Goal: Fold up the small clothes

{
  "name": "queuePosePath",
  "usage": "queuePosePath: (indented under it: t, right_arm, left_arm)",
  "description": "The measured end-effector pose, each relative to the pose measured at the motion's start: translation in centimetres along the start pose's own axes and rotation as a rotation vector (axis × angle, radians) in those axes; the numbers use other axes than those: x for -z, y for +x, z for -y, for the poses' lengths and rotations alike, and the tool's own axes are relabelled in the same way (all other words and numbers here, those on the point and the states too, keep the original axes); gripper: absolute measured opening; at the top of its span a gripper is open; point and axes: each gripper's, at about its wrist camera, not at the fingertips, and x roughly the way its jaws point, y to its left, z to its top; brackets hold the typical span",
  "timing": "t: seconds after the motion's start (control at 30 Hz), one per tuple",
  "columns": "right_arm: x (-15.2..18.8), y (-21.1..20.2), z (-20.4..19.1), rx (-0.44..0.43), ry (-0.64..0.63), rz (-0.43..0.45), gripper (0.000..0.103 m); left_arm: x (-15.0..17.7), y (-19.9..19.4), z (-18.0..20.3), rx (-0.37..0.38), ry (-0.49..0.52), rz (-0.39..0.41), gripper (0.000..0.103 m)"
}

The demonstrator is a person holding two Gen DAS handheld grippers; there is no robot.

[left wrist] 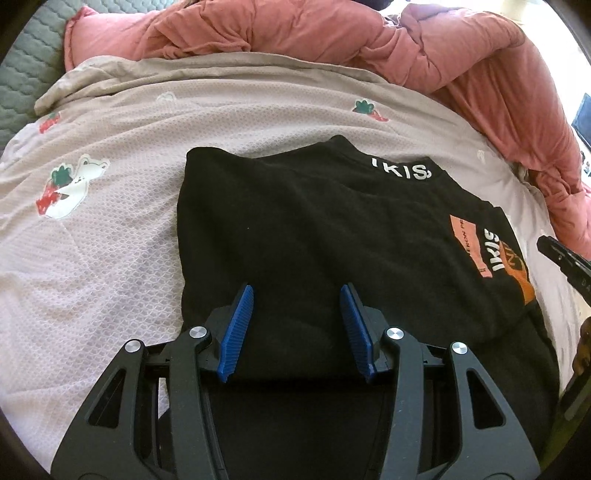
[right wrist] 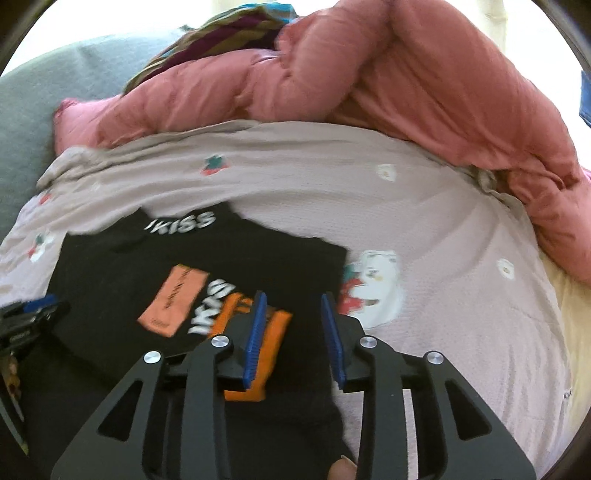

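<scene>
A black T-shirt (left wrist: 314, 229) with white "IKISS" lettering and orange patches lies partly folded on the pale printed bedsheet (left wrist: 110, 240); it also shows in the right wrist view (right wrist: 122, 273). My left gripper (left wrist: 297, 291) is open and empty, just above the shirt's near left part. My right gripper (right wrist: 293, 297) is open and empty over the shirt's near right edge, by the orange print. The right gripper's tip shows at the right edge of the left wrist view (left wrist: 561, 254). The left gripper shows at the left edge of the right wrist view (right wrist: 33, 314).
A crumpled pink quilt (left wrist: 369, 40) is heaped along the far side and right of the bed; it also shows in the right wrist view (right wrist: 369, 81). A grey quilted surface (left wrist: 26, 62) lies at far left. Striped cloth (right wrist: 221, 33) sits behind the quilt.
</scene>
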Motion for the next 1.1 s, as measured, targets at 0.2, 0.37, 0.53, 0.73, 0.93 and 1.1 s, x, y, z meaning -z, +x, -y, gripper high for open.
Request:
queuePosePath:
  t: [0.2,0.37,0.53,0.73,0.93,1.1]
  right_arm:
    - [0.4,0.7,-5.3,-0.104,-0.141,-0.028,0.039]
    - [0.8,2.6,-7.2,-0.111,-0.183,-0.089,0.047]
    - [1.6,4.9,-4.5,-0.063,-0.09,-0.173,0.057]
    - [1.7,4.5,-4.9,-0.055,-0.087,-0.166,0.058]
    - [1.6,3.0,-4.3,-0.102,-0.053,-0.127,0.059]
    - [1.6,2.0,-4.5,-0.136,-0.051,-0.114,0.06]
  left_arm:
    - [0.2,-0.2,0.1,-0.009,0.008,0.003,0.041]
    - [0.1,0.0,0.0,0.0,0.005,-0.001,0.041]
    - [0.2,0.0,-0.3,0.015,-0.002,-0.004,0.041]
    - [0.2,-0.2,-0.5,0.02,-0.007,0.001,0.041]
    - [0.5,-0.9,-0.7,0.015,-0.009,0.01,0.041]
    - [0.6,-1.3,-0.8,0.015,-0.015,0.014,0.041]
